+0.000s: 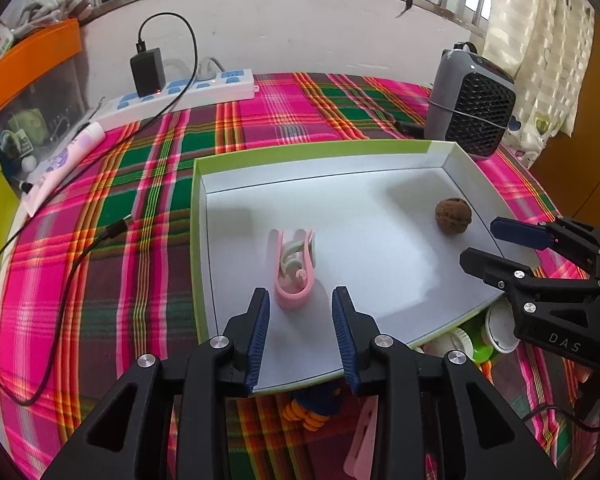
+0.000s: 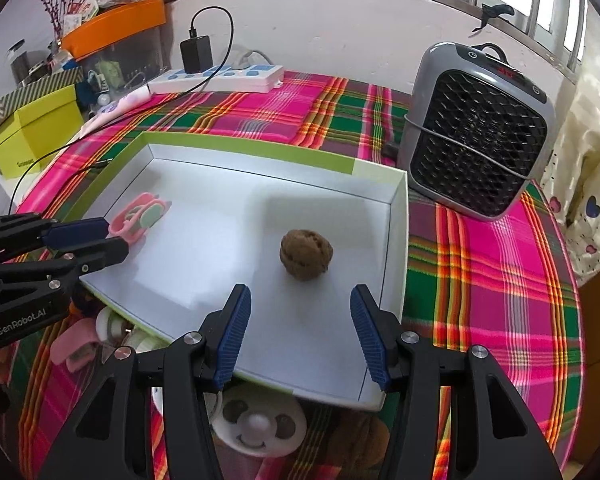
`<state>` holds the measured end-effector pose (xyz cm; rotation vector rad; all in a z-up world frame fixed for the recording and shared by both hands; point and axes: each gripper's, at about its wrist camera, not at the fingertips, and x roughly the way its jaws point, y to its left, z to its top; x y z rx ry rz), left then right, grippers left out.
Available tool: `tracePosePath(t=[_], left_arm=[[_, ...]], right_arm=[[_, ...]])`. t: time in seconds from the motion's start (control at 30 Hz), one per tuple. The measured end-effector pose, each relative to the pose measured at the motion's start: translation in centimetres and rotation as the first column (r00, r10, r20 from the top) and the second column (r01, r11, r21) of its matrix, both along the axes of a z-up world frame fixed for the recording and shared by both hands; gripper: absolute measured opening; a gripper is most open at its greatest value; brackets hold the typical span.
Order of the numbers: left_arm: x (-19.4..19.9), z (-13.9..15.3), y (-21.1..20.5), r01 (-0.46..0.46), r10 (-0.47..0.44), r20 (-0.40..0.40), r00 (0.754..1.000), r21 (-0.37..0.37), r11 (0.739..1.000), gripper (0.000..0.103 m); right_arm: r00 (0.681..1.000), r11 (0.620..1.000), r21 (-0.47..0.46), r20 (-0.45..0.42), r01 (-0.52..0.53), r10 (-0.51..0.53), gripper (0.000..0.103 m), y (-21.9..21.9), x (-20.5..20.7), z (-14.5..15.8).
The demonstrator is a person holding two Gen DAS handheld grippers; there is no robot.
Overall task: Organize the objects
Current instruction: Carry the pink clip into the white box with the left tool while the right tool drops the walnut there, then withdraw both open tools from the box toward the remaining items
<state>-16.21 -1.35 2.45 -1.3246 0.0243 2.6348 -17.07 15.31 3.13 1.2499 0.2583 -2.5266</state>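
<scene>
A white shallow tray with a green rim [image 1: 198,240] [image 2: 252,148] lies on the plaid cloth. In it are a pink clip [image 1: 294,270] [image 2: 140,216] on the left and a brown walnut [image 1: 453,216] [image 2: 306,254] on the right. My left gripper [image 1: 301,298] [image 2: 114,236] hovers just short of the clip, open, touching nothing. My right gripper [image 2: 299,300] [image 1: 480,242] stands open a little behind the walnut, which sits free on the tray floor ahead of the fingertips.
Near the tray's front edge, partly under it, lie white lids [image 1: 500,326], another pink clip [image 1: 362,440], an orange-and-blue toy [image 1: 312,408] and a white round face-shaped piece [image 2: 258,428]. A grey fan heater [image 2: 480,136] stands at the back right. A power strip [image 1: 180,94] with a charger and its cable [image 1: 80,264] runs along the left.
</scene>
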Motion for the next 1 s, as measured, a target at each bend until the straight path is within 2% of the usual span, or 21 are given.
tracePosePath(t=[0.3,0.53,0.73,1.0], left_arm=[[1.1,0.1,0.1,0.003,-0.003,0.003,1.000,0.006,1.000,0.031],[2.2,0.8,-0.5,-0.008,0.008,-0.015,1.000,0.026,1.000,0.037],[3.8,1.5,-1.3,-0.026,0.028,-0.042,0.999,0.058,0.998,0.040],[6.2,2.3,-2.2,-0.037,0.044,-0.080,0.996,0.087,0.995,0.041]], right_arm=[[1.000,1.000,-0.018,0.004,0.013,-0.013,0.053,0.4,1.0,0.1],[0.997,0.997,-0.065,-0.059,0.046,-0.050,0.053,1.5,2.5,1.5],[0.994,0.993,-0.093,-0.080,0.070,-0.077,0.053,2.1,4.0,2.2],[0.990,0.991,-0.113,-0.116,0.067,-0.081,0.053,2.1,6.6,2.9]])
